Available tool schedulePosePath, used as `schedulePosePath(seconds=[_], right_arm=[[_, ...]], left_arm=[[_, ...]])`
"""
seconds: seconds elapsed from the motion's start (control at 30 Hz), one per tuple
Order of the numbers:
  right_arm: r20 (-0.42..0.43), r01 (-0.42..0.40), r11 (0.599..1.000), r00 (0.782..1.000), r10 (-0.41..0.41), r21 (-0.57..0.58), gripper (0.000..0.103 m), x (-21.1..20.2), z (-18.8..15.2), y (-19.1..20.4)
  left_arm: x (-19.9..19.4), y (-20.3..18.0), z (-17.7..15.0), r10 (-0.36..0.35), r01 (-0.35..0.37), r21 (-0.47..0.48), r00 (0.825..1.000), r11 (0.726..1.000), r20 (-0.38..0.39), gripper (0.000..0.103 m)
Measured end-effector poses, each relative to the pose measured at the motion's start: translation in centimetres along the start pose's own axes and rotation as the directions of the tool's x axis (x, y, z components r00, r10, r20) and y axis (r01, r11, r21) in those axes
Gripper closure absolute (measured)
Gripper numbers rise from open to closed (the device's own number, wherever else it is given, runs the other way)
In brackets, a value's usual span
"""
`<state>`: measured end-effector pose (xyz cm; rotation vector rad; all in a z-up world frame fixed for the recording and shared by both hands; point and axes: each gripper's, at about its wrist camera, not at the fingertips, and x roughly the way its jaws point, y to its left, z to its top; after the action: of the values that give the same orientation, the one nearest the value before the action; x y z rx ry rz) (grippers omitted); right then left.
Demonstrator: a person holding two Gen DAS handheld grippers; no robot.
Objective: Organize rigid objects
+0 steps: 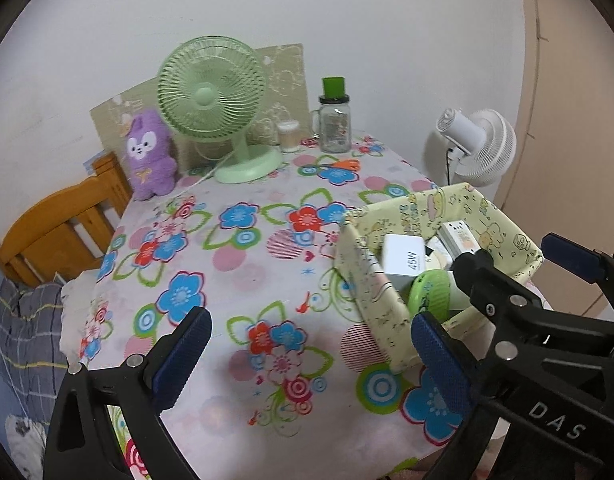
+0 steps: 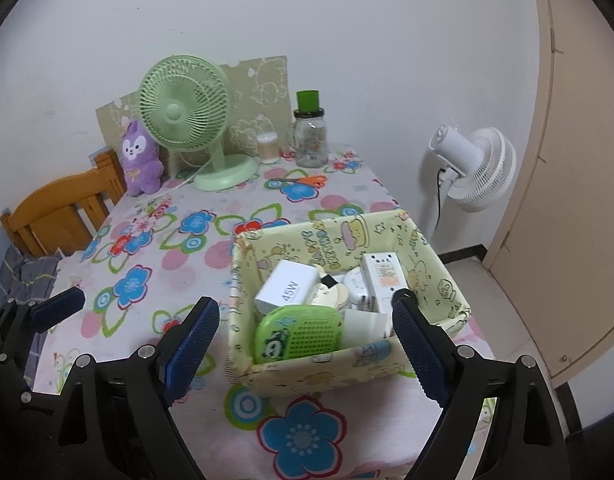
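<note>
A pale yellow cartoon-print fabric basket (image 2: 327,372) stands near the table's front right; it also shows in the left wrist view (image 1: 381,312). It holds a white 45W charger (image 2: 287,286), a green perforated case (image 2: 299,334), a white power adapter (image 2: 385,276) and other white items. My right gripper (image 2: 305,348) is open and empty, its fingers on either side of the basket's front. My left gripper (image 1: 311,356) is open and empty above the floral tablecloth (image 1: 235,280), left of the basket. The right gripper's fingers (image 1: 487,280) appear in the left wrist view.
At the table's back stand a green desk fan (image 2: 187,120), a purple plush toy (image 2: 141,160), a glass jar with a green lid (image 2: 310,136) and a small cotton-swab container (image 2: 267,146). A white floor fan (image 2: 475,168) stands right of the table, a wooden chair (image 2: 59,212) left.
</note>
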<state>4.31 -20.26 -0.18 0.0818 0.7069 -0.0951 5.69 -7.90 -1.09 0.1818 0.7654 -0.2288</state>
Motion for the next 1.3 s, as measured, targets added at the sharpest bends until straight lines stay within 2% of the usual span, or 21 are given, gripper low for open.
schedulePosePath(seconds=[0.33, 0.43, 0.7, 1.0, 1.1, 1.3], right_arm=[[0.044, -0.041, 0.998, 0.998, 0.043, -0.037, 0.012, -1.9, 0.2, 2.1], [0.059, -0.048, 0.998, 0.997, 0.051, -0.051, 0.008, -2.4, 0.4, 2.6], [0.103, -0.068, 0.995, 0.992, 0.075, -0.076, 0.007, -3.9, 0.8, 3.9], [0.148, -0.089, 0.994, 0.984, 0.098, -0.068, 0.006, -5.4, 0.8, 4.4], [0.163, -0.071, 0.996, 0.983, 0.080, -0.060, 0.006, -6.1, 0.6, 4.3], [0.184, -0.059, 0.997, 0.981, 0.068, -0.059, 0.005, -6.7, 0.5, 4.3]], left_arm=[[-2.3, 3.1, -0.9, 0.053, -0.050, -0.075, 0.998, 0.996, 0.036, 0.000], [-2.9, 4.0, -1.0, 0.067, -0.063, -0.099, 0.997, 0.993, 0.043, 0.000], [-4.9, 6.5, -1.5, 0.106, -0.093, -0.158, 0.992, 0.983, 0.074, 0.000], [-7.2, 8.2, -2.2, 0.123, -0.096, -0.181, 0.982, 0.979, 0.143, 0.000], [-7.8, 8.8, -2.4, 0.115, -0.079, -0.201, 0.978, 0.976, 0.173, 0.000], [-8.0, 8.9, -2.5, 0.116, -0.078, -0.207, 0.977, 0.975, 0.181, 0.000]])
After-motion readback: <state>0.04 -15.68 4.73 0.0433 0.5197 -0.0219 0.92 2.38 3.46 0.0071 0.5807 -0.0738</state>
